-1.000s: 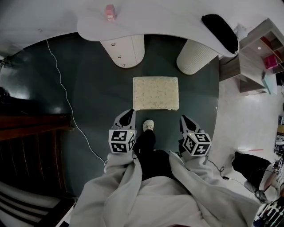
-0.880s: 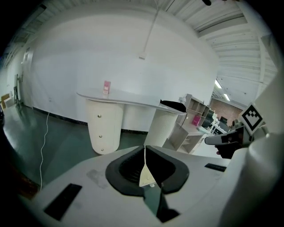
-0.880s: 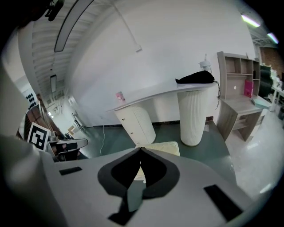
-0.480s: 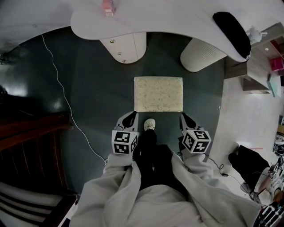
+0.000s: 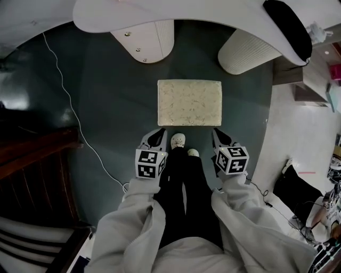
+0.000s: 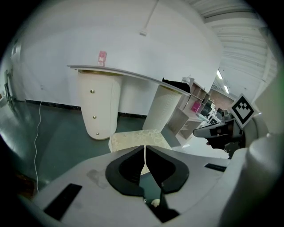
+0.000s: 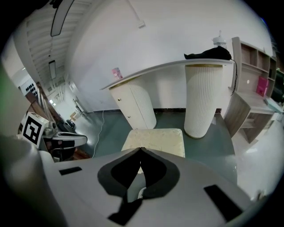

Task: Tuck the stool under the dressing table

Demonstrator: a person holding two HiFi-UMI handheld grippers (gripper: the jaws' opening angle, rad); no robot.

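Note:
The stool [image 5: 189, 103] has a cream patterned square seat and stands on the dark green floor in front of the dressing table [image 5: 176, 11], between its two white pedestals. It also shows as the stool [image 6: 133, 139] and the stool [image 7: 157, 137] in the gripper views. My left gripper [image 5: 156, 136] hangs just short of the seat's near left corner, shut and holding nothing. My right gripper [image 5: 218, 135] is by the near right corner, also shut and holding nothing. Neither visibly touches the seat.
The drawer pedestal [image 5: 144, 40] and ribbed round pedestal [image 5: 246, 50] flank the gap under the tabletop. A white cable [image 5: 69, 106] runs across the floor at left. Dark wooden furniture [image 5: 37, 160] stands left, open shelves [image 5: 319, 69] right. My feet [image 5: 178, 141] stand behind the stool.
Both grippers have sunk and moved forward toward the stool's near edge. The view has shifted forward, and a second foot now shows beside the first.

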